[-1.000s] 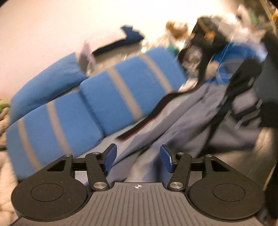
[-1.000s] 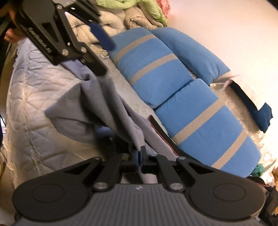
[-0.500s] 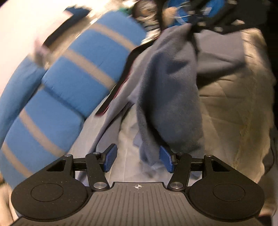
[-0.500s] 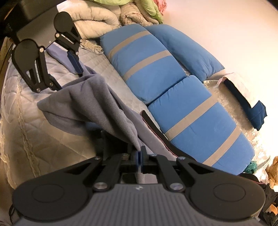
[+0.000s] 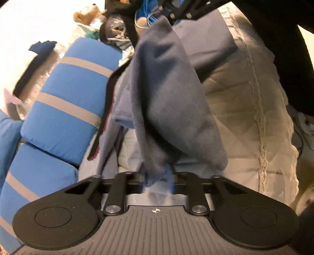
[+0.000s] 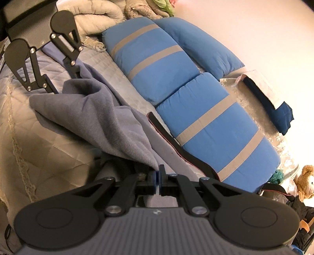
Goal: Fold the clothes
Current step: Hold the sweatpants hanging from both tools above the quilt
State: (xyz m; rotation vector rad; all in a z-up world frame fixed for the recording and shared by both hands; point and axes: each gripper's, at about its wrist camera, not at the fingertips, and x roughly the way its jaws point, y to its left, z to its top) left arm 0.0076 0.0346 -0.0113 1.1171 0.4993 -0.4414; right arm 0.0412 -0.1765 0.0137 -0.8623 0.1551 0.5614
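At ten o'clock we see blue cushions with grey stripes (image 6: 182, 109) on the quilted bedspread (image 5: 245, 109), and a teddy bear (image 6: 307, 184) at four o'clock.

I see a bed with a pale quilted cover (image 6: 49, 141). Blue cushions (image 6: 212, 125) with grey stripes lie along its far side, by the wall. A grey garment (image 6: 102, 117) drapes partly onto the quilt, and rumpled blankets (image 6: 102, 17) pile at one end.
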